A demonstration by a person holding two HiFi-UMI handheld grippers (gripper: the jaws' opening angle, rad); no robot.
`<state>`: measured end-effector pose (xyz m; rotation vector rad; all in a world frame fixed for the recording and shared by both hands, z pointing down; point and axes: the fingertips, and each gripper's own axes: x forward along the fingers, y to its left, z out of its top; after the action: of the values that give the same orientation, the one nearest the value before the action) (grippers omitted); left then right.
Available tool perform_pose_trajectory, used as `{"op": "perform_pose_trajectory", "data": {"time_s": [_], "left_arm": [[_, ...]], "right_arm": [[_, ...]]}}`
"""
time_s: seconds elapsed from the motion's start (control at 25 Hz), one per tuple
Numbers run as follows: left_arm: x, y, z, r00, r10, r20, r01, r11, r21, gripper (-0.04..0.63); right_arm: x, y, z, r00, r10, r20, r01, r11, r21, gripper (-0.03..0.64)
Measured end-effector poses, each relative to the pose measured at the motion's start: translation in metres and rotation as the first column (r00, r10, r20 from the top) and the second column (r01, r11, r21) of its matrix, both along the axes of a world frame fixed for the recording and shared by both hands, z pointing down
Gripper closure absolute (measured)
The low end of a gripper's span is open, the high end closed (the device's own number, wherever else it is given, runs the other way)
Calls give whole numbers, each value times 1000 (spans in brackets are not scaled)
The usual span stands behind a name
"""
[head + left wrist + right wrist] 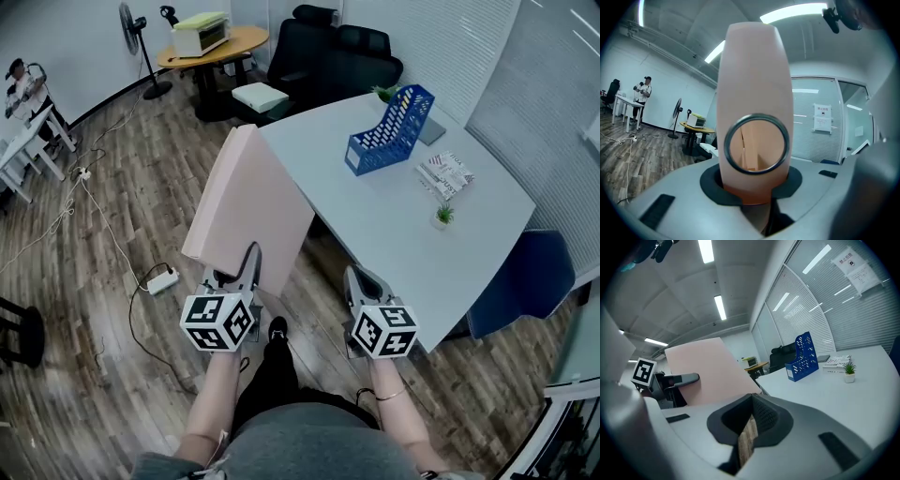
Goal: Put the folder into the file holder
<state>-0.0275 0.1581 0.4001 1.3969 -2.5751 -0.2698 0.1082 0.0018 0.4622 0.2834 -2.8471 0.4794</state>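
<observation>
Head view: person stands at the corner of a white tabletop (412,244), a gripper in each hand. Left gripper (234,272) holds the pink folder (251,197) up on edge, clear of the tabletop, out over the wood floor (112,197). Blue file holder (390,131) sits far across the tabletop, well apart from the folder. Small potted plant (443,216) near the right edge. Right gripper (364,286) is low beside the tabletop corner.

Left gripper view: jaws clamped on the folder's (754,70) spine, just below its metal finger ring (757,143).

Right gripper view: jaws drawn together, nothing between them; a thin sliver of floor shows through. Folder (710,369) at left with the left gripper (682,378) on it; file holder (802,357) beyond, upright and empty.
</observation>
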Motion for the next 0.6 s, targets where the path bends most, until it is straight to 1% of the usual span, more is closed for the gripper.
{"op": "perform_pose_trajectory", "data": {"time_s": [0.28,0.48,0.6], "left_arm": [[-91,-50,-8,997,79,-6,-79,997,18,469],[-151,-86,-20,991,132,13,-132,991,31,468],[-179,-108,-26,986,164,29,-165,986,38,469]], "right_arm": [[-79,-40,-5,997,73,-15,-73,997,2,611],[-122,-70,-9,989,146,-22,-146,989,-1,611],[-140,-87,-9,982,189,-18,-189,982,-3,611]]}}
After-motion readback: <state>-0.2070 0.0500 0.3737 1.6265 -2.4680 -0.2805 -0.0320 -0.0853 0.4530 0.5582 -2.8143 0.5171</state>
